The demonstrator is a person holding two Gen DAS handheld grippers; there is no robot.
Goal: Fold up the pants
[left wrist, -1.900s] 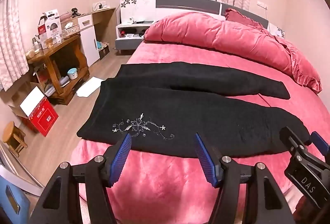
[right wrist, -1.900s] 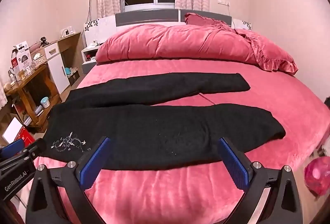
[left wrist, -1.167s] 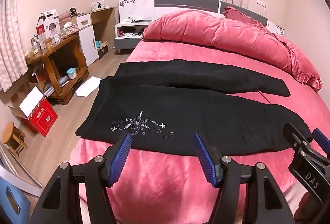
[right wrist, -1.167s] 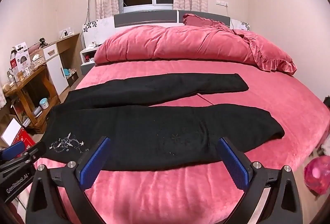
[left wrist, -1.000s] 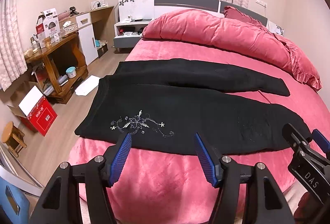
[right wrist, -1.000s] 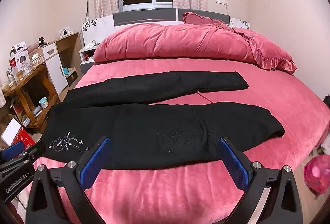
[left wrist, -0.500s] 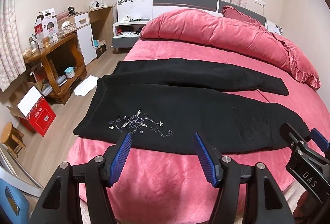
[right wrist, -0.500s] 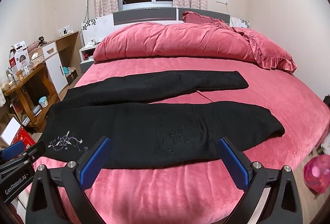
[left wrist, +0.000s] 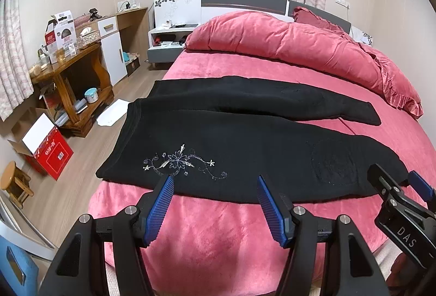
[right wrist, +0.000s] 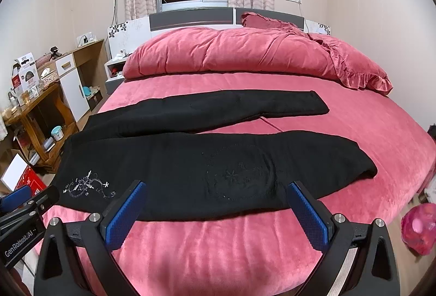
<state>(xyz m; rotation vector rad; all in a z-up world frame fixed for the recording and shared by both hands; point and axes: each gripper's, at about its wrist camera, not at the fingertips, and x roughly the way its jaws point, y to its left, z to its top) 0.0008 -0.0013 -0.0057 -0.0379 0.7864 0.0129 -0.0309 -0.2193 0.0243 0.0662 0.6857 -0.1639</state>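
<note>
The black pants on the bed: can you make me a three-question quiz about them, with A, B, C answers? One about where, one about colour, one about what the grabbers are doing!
1. Where is the silver flower embroidery on the black pants?
A. Near the waistband end
B. At the far leg's hem
C. On the quilt

2. What colour is the bed sheet?
A. Blue
B. Pink-red
C. White

3. What are the left gripper and right gripper doing?
A. Both pinch the pants
B. One holds a pillow
C. Both open, holding nothing

Answers: 1 A, the embroidery sits by the waistband on the near leg. 2 B, the sheet around the pants is pink-red. 3 C, a wide gap shows between each pair of blue pads, with no cloth gripped.
</note>
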